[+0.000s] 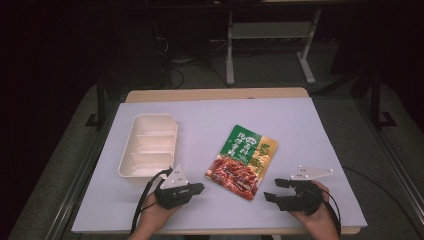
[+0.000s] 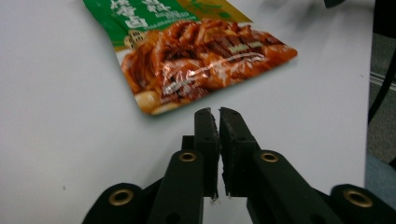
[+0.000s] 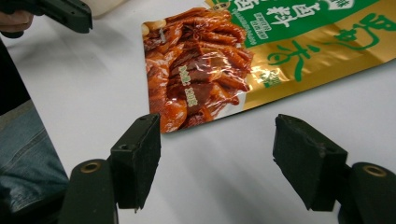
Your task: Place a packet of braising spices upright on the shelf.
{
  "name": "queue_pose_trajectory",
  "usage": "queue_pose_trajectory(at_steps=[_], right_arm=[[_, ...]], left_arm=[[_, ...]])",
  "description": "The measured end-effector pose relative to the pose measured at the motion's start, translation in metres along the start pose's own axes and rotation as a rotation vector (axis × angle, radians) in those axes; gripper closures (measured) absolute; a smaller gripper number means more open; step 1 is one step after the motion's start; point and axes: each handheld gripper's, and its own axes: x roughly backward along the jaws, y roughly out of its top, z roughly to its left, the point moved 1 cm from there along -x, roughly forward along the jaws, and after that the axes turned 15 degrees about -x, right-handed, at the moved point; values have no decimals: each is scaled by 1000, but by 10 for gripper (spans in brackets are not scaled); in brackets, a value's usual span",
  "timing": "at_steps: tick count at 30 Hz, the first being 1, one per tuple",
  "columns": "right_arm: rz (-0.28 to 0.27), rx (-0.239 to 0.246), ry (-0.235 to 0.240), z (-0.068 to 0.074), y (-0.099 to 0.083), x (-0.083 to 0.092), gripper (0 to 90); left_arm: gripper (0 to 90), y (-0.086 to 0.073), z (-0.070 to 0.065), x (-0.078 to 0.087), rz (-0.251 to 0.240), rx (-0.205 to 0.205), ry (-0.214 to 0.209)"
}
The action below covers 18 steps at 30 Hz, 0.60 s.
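Near the front edge of the tabletop: both grippers sit low, one on each side of the sauce packet point(image 1: 243, 161), neither touching it.
Packet position: flat on the white tabletop point(image 1: 300, 130), a little right of centre, closer to the front edge than the back.
Long axis: it runs from the back edge toward the front, leaning slightly; the green and gold printed end points back, the red food-picture end points toward the person.
Right gripper point(image 1: 275, 190): jaws spread wide, nothing between them; in the right gripper view the packet's point(image 3: 224, 60) near corner lies just ahead of the gap, slightly toward the left jaw.
Left gripper point(image 1: 192, 189): jaws pressed together and empty; in the left gripper view the packet's point(image 2: 196, 60) near edge is just beyond the tips point(image 2: 218, 116).
Nearer hand: both are close; I judge the right one better set for a grasp, being already spread and aimed at the corner.
White tray point(image 1: 148, 145): divided, apparently empty, toward the left edge, just behind the left gripper.
Hard to make out: the packet's small print; its back end is cut off in both gripper views.
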Motion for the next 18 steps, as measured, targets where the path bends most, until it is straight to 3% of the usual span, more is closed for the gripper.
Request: queue_pose_trajectory(at_steps=[4, 15, 18], right_arm=[[-4, -11, -15, -2, 1, 0, 318], [-12, -22, -40, -4, 2, -1, 325], [-12, -32, -47, -6, 2, 0, 326]], left_arm=[[898, 7, 6, -9, 8, -8, 7], [900, 22, 22, -35, 19, 19, -3], [900, 29, 26, -44, 33, 2, -4]])
